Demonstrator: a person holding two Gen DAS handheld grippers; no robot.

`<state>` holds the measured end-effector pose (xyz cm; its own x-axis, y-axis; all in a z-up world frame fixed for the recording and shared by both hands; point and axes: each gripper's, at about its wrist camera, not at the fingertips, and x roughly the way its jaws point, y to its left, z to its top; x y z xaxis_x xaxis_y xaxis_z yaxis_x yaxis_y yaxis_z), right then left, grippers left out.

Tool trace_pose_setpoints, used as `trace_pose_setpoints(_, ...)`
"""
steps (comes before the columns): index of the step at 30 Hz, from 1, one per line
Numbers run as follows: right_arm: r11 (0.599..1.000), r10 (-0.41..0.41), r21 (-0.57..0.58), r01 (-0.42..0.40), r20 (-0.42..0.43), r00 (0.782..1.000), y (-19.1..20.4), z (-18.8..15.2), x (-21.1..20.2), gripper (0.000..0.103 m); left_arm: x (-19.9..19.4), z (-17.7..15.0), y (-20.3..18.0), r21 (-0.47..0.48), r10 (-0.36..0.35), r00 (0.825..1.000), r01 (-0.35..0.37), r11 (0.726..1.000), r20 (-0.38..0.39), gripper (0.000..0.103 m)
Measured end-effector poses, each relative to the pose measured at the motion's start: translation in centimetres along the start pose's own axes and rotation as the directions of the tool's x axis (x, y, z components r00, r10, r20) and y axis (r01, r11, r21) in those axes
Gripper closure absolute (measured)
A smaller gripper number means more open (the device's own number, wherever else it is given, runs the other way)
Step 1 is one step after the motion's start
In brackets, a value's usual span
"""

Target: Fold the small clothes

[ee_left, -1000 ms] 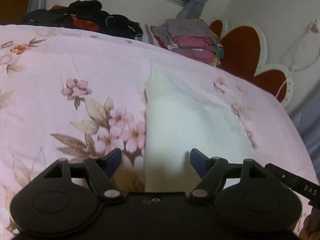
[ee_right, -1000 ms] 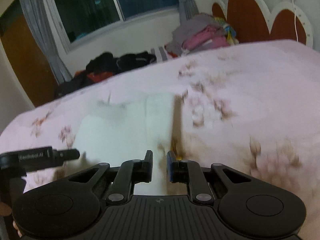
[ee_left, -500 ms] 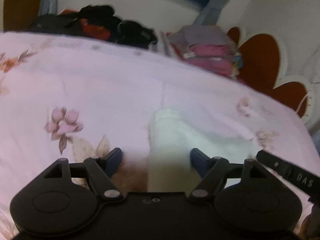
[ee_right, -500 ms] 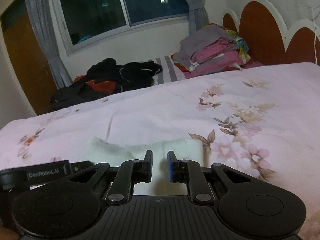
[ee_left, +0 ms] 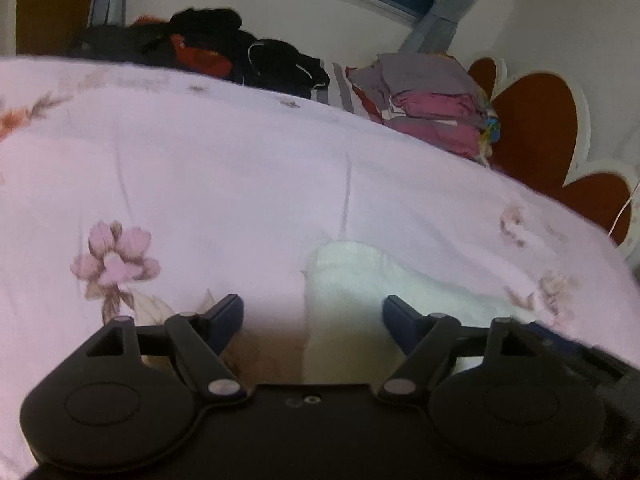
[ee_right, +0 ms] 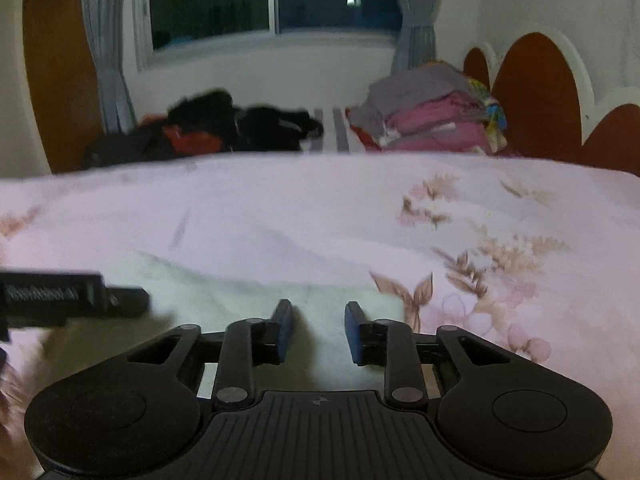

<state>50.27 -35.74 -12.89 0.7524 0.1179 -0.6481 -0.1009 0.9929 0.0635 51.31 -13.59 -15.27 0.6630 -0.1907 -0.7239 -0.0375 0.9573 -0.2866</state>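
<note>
A small white garment (ee_left: 352, 280) lies folded flat on the pink floral bedspread (ee_left: 240, 184). In the left wrist view its near left corner sits between the fingers of my left gripper (ee_left: 313, 312), which is wide open and empty. In the right wrist view the same garment (ee_right: 248, 300) lies just ahead of my right gripper (ee_right: 318, 330), which is open and empty above the garment's near right part. The left gripper's body (ee_right: 60, 300) shows at the left edge of the right wrist view.
A stack of folded grey and pink clothes (ee_left: 432, 104) stands at the far right by the red and white headboard (ee_left: 536, 128). A heap of dark clothes (ee_left: 224, 52) lies at the far side under the window (ee_right: 276, 0).
My right gripper has opened from nearly shut and both grippers have pulled back and dropped low, so the garment now sits close under the fingertips. The garment lies still.
</note>
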Motion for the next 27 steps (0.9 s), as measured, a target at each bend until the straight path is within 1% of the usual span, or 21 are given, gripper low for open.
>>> trace_pose_setpoints(1,1.0,-0.011,0.024,0.011,-0.001,1.0,-0.4,0.1,0.2,0.063,0.0,0.0,-0.1,0.009,0.002,1.0,-0.002,1.0,0.002,0.025)
trace_pose_setpoints(7,0.999,-0.009,0.046,0.01,-0.015,1.0,-1.2,0.3,0.6,0.063,-0.4,-0.1,-0.3,0.014,0.01,1.0,-0.01,1.0,-0.005,0.023)
trace_pose_setpoints(9,0.998,-0.011,0.055,0.011,-0.011,1.0,-1.1,0.7,-0.3,0.063,-1.0,0.0,-0.2,-0.008,0.011,1.0,-0.011,1.0,-0.01,0.023)
trace_pose_setpoints(11,0.998,-0.015,0.062,0.013,0.023,1.0,-1.0,0.8,-1.7,0.063,-1.6,0.1,0.1,-0.013,0.018,1.0,-0.018,1.0,-0.002,0.023)
trace_pose_setpoints(16,0.996,0.015,0.082,-0.019,0.042,0.999,-0.8,0.5,-4.1,0.063,-2.9,-0.4,-0.3,0.03,0.024,1.0,-0.025,0.999,0.012,0.023)
trace_pose_setpoints(20,0.998,0.034,0.051,-0.036,0.051,0.998,0.1,0.0,-5.8,0.063,-4.1,-1.0,-0.8,0.051,0.017,1.0,-0.017,0.999,0.003,0.024)
trace_pose_setpoints(24,0.999,0.041,0.014,-0.042,0.049,0.998,0.8,-1.3,-7.2,0.063,-5.2,-1.9,-1.1,0.074,0.006,1.0,-0.006,0.997,-0.006,0.024)
trace_pose_setpoints(27,0.999,0.032,-0.006,-0.032,0.005,0.999,0.9,-2.5,-6.8,0.063,-5.3,-2.9,-1.4,0.104,0.016,1.0,-0.015,0.994,-0.006,0.021)
